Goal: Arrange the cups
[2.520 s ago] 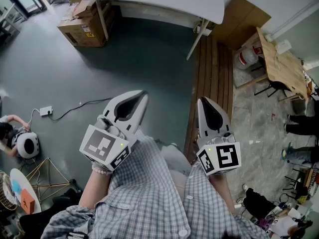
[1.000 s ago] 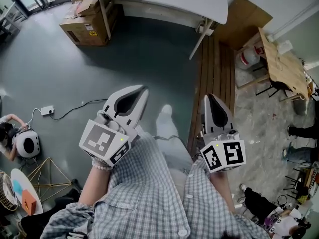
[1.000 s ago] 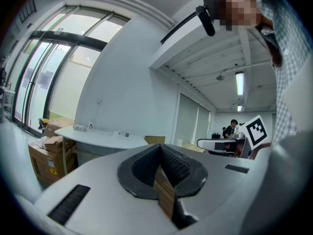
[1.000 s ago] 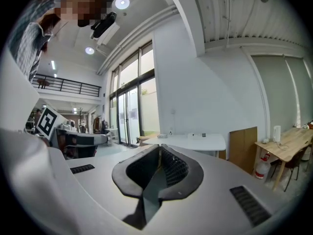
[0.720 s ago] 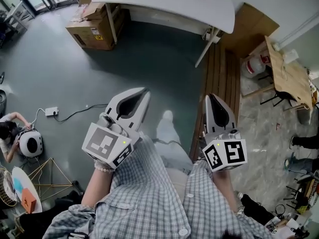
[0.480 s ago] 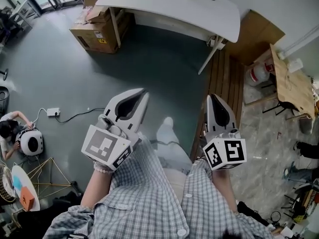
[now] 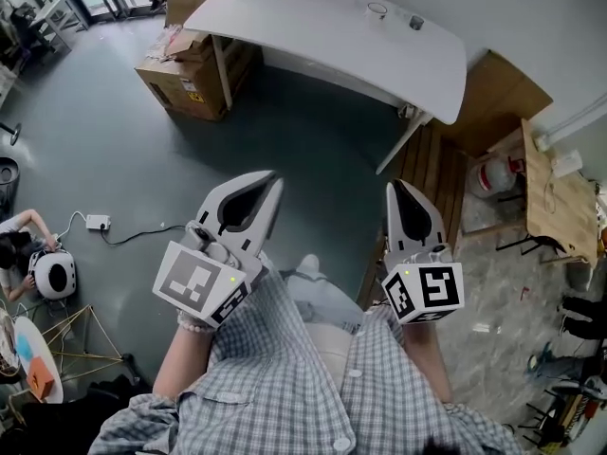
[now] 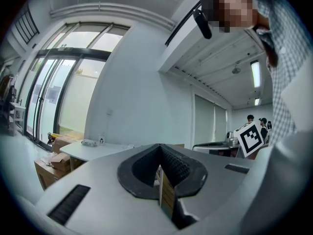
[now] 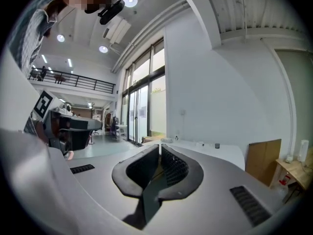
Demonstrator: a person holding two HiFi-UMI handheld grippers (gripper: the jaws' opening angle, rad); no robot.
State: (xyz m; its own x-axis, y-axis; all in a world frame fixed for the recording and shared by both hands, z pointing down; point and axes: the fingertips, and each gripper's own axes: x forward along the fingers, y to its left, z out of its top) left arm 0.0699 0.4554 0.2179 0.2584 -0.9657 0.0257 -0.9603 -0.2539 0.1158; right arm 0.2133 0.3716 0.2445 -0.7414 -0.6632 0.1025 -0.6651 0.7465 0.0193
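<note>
Compared with a couple seconds ago, the white worktop point(image 7: 322, 36) shows way more fully up ahead. Nearest me, left tongs point(image 7: 273, 177) and right tongs point(image 7: 393, 188) are both pinched closed with nothing in them, over the grey floor point(image 7: 303, 136). Far off on the worktop sit what look like two cups point(image 7: 377, 9), too small to be sure.

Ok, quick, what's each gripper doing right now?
Left gripper: shut, tongs tips together, holding nothing.
Right gripper: shut, tongs tips together, holding nothing.
</note>
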